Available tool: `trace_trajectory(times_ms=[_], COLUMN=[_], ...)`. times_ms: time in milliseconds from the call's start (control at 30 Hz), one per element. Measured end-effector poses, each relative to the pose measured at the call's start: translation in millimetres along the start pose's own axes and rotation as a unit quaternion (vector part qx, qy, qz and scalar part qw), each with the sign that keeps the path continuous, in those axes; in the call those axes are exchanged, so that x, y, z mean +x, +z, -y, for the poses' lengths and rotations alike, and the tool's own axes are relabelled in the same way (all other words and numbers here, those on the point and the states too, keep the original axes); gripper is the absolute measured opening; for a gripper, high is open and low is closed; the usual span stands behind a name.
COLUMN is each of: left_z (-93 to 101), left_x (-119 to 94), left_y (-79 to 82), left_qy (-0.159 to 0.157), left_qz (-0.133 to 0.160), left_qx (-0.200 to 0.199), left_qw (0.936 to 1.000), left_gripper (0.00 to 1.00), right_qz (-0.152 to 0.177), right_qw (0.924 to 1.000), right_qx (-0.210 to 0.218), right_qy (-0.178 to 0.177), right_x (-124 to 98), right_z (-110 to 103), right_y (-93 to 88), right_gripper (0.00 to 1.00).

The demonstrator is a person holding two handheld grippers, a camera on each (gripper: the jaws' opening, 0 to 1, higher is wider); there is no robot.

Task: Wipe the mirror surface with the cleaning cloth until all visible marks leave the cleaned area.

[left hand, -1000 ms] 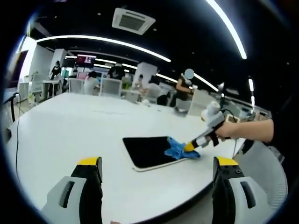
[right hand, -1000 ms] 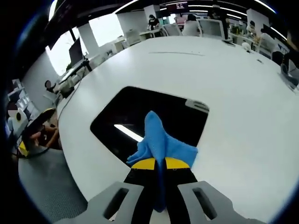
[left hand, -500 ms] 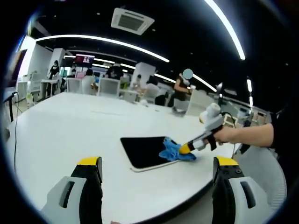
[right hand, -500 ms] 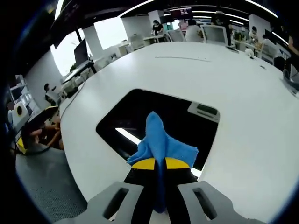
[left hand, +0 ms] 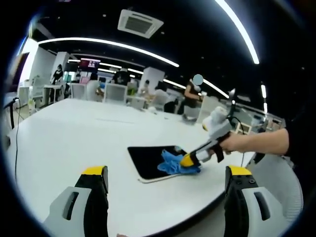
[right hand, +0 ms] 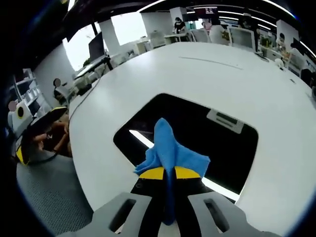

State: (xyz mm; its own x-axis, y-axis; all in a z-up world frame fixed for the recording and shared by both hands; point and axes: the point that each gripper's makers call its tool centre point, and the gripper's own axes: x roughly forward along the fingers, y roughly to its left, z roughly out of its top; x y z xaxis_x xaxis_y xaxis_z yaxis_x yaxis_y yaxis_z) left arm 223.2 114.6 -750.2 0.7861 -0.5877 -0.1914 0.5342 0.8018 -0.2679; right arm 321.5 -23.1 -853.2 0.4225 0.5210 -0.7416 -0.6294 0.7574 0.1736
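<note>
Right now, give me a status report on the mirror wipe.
Right gripper shut on blue cloth, pressing mirror. Left gripper open, idle above the table. Nothing in the way.

cloth on the glass

the mirror [right hand: 197,138] lay flat on the white table [right hand: 148,74], a dark rectangle with rounded corners, reflecting a ceiling light strip. the blue cleaning cloth [right hand: 170,153] sat bunched on its surface, pinched at one end between the right gripper [right hand: 165,174] jaws, near the mirror's right edge in the left gripper view [left hand: 174,164].
</note>
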Motion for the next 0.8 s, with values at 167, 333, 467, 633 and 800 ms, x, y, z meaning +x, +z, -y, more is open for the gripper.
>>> trace_trajectory(times_ms=[167, 333, 467, 633, 800], left_z=[-0.6, -0.1, 0.7, -1.6, 3.0], left_x=[0, 0, 0, -1, 2], left_y=[-0.3, -1.2, -2.1, -1.0, -19.6], left_qy=[0.002, 0.001, -0.001, 0.006, -0.008], left_qz=[0.0, -0.003, -0.007, -0.002, -0.063], left_qx=[-0.001, -0.002, 0.0, -0.004, 0.004], left_qw=[1.0, 1.0, 1.0, 1.0, 0.9979], left_gripper=[0.99, 0.99, 0.99, 0.99, 0.99], right_qz=[0.006, 0.004, 0.001, 0.0, 0.001], right_qw=[0.9999, 0.9997, 0.9993, 0.9984, 0.9971], right_qx=[-0.015, -0.02, -0.033, -0.043, -0.046], right_qy=[0.003, 0.01, 0.018, 0.036, 0.061], right_x=[6, 12, 17, 25, 32], right_z=[-8, -16, -24, -36, -49], right_y=[5.1, 9.8, 13.4, 19.2, 24.1], right_gripper=[0.0, 0.0, 0.0, 0.0, 0.0])
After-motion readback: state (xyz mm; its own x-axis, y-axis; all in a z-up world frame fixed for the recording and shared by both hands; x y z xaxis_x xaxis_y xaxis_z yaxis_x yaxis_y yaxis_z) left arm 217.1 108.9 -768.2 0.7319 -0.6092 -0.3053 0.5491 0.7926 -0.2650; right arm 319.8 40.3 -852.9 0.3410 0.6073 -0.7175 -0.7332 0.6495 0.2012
